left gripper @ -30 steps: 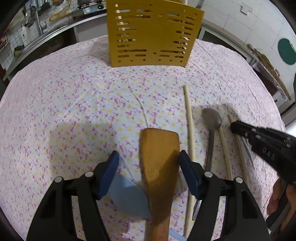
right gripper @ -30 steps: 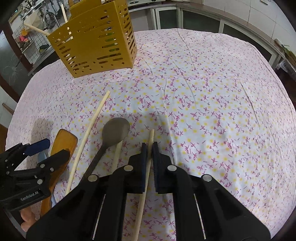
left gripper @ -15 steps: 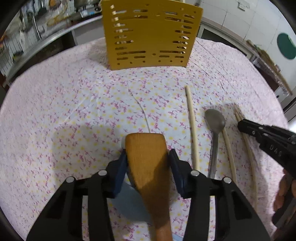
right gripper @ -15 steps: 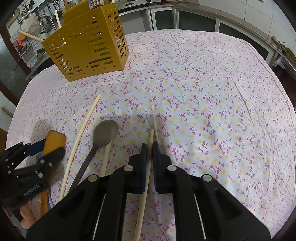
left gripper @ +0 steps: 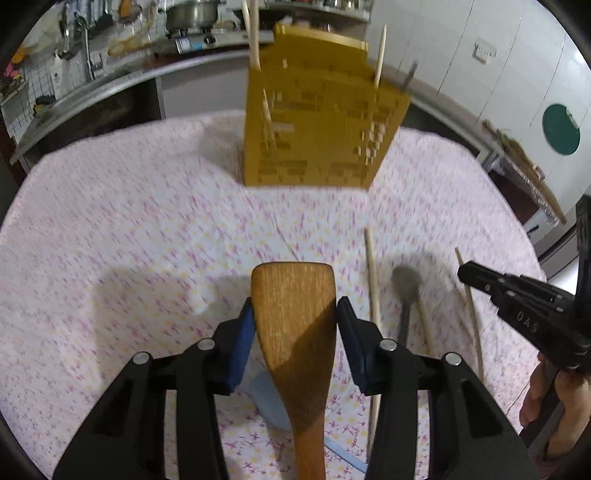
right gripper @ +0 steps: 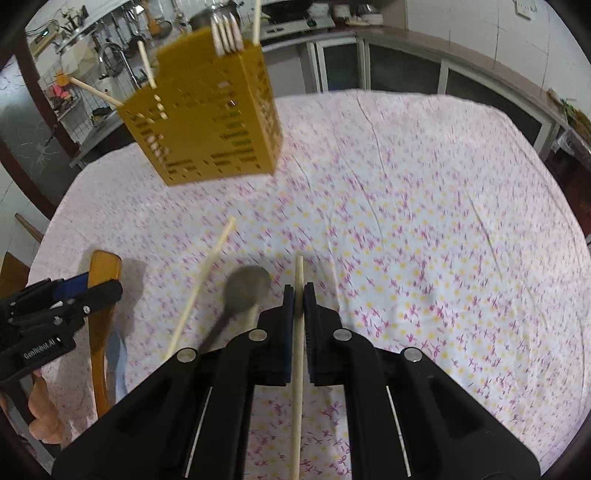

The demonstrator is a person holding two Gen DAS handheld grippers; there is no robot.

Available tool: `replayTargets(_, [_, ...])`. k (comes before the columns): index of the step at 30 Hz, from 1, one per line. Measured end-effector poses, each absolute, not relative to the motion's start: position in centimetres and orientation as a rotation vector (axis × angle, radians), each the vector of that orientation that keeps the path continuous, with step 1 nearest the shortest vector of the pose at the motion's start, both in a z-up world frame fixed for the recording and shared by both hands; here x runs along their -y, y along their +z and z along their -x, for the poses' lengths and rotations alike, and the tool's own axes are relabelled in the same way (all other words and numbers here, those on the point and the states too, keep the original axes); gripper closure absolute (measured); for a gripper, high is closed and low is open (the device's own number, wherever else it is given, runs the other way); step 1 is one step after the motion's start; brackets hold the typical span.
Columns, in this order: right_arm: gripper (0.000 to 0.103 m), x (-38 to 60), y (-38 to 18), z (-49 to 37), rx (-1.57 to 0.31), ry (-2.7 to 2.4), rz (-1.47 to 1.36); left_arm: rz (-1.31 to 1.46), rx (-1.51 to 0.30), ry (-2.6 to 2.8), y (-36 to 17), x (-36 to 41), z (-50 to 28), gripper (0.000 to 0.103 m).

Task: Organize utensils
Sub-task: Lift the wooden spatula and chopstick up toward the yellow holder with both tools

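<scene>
My left gripper is shut on a wooden spatula and holds it above the flowered tablecloth; it also shows in the right wrist view. My right gripper is shut on a thin wooden chopstick, lifted off the cloth. The yellow slotted utensil holder stands at the far side of the table, also in the right wrist view, with several sticks and utensils in it. A grey spoon and a loose chopstick lie on the cloth between the grippers.
A light blue flat utensil lies on the cloth under the spatula. Another pale stick lies beside the spoon. Kitchen counters with a sink and pots run behind the table. Cabinets line the right side.
Both grippers have risen from the cloth, carrying the spatula and the chopstick. The left jaws closed on the spatula a second ago. The holder now appears nearer and lower in view.
</scene>
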State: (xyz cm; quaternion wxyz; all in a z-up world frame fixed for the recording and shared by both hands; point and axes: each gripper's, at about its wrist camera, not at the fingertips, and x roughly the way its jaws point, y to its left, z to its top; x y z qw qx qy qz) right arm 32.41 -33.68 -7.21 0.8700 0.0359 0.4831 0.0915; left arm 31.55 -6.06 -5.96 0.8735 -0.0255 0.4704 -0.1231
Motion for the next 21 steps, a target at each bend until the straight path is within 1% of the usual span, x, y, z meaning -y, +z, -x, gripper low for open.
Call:
replayTargets(5, [0.097, 33.5, -5.1, -32.0, -0.948, 0.213, -0.073, 0.069, -0.871, -0.245, -2.6, 4.9, -30.7, 0.058])
replayTargets(9, [0.097, 33.0, -2.8, -31.5, -0.861, 0.227, -0.063, 0.111, -0.793, -0.252, -0.2, 3.8, -30.3, 0.059])
replayTargets(14, [0.097, 32.5, -0.3, -31.5, -0.768, 0.232, -0.056, 0.108, -0.73, -0.242, 1.7, 3.4, -30.3, 0.059])
replayTargets(21, [0.097, 32.5, 1.1, -32.2, -0.686, 0.24, -0.07, 0.099, -0.674, -0.252, 3.7, 3.8, -30.2, 0.059])
